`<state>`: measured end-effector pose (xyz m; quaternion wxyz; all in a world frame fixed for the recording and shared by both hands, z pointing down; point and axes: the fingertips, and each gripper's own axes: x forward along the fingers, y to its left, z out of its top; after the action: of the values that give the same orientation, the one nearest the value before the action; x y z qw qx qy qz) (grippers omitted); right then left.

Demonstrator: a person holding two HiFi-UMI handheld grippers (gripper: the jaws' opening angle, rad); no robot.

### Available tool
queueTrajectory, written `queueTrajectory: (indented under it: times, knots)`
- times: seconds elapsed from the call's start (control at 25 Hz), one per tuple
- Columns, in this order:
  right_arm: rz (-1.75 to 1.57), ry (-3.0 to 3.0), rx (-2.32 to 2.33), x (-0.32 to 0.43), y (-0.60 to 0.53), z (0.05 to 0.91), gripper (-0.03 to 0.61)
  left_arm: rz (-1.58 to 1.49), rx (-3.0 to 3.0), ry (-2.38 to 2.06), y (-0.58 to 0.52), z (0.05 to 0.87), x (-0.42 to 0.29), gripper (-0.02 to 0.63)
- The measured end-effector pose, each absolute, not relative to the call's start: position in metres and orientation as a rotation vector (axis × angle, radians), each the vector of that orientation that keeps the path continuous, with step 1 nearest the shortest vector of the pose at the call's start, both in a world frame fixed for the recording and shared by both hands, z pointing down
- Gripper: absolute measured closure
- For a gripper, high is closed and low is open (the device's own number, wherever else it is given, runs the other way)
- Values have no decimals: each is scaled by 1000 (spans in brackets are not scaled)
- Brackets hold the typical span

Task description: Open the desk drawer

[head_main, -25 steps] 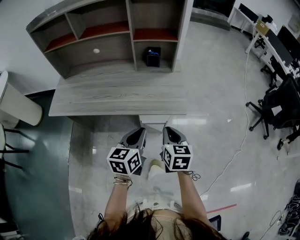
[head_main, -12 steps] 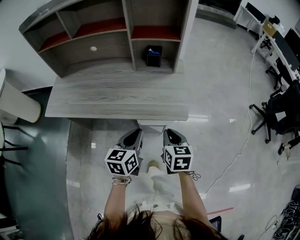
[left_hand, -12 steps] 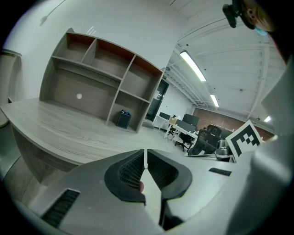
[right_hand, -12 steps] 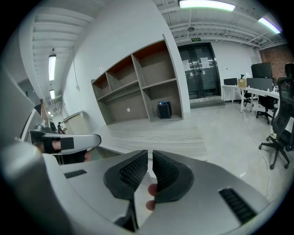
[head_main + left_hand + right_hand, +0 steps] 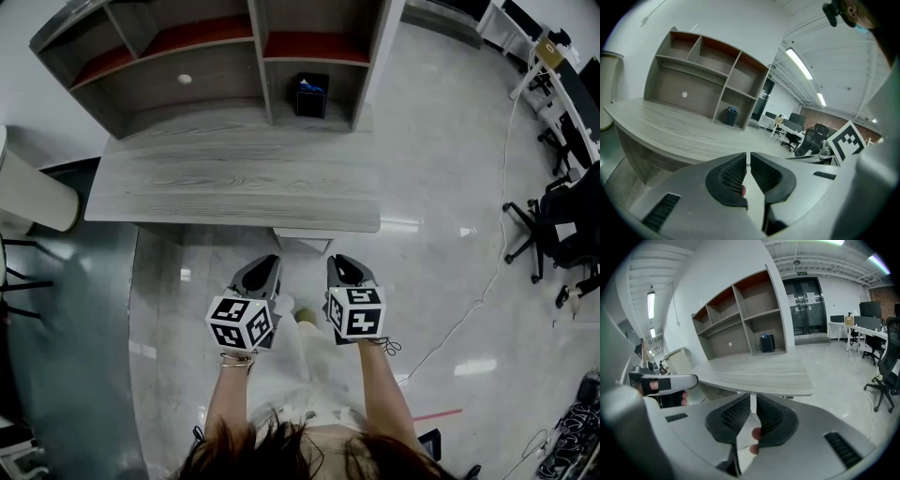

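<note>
The grey wood desk (image 5: 234, 192) stands ahead of me, and a small pale drawer front (image 5: 302, 242) shows under the middle of its front edge. My left gripper (image 5: 265, 268) and right gripper (image 5: 339, 265) hang side by side just in front of that edge, a short way from the drawer and not touching it. Both point at the desk, tilted slightly down. In the left gripper view the left gripper (image 5: 748, 157) is shut with nothing between its pads. In the right gripper view the right gripper (image 5: 753, 398) is also shut and empty, with the desk top (image 5: 759, 371) beyond it.
A grey hutch with open shelves (image 5: 253, 66) sits on the desk's back half, with a black box (image 5: 312, 94) in one compartment. A pale cylinder (image 5: 33, 202) stands to the left. Office chairs (image 5: 562, 225) and a floor cable (image 5: 487, 281) are on the right.
Both grippers have sunk a little in front of the desk's front edge. Their jaws stayed shut and empty.
</note>
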<state>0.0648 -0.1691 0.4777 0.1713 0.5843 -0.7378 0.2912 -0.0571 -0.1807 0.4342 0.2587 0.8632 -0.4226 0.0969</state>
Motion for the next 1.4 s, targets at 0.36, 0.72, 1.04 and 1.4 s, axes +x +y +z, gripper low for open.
queueTrajectory:
  times: [0.36,0.72,1.04,1.4]
  knots:
    - [846,-2052,1658,68,-174,493,551,303,2307,-1156,-186,455,-63,601]
    - [832,-1991,1597,71,-183,529,543,352,2290,-1193,-205,477,-63,601]
    - [847,-1959,1547,77,-186,555,520,404,2254,-1216,-214,502,-66,600]
    - [863,-1952,1529,82,-195,571,515,466,2242,-1198,-221,526,-66,598]
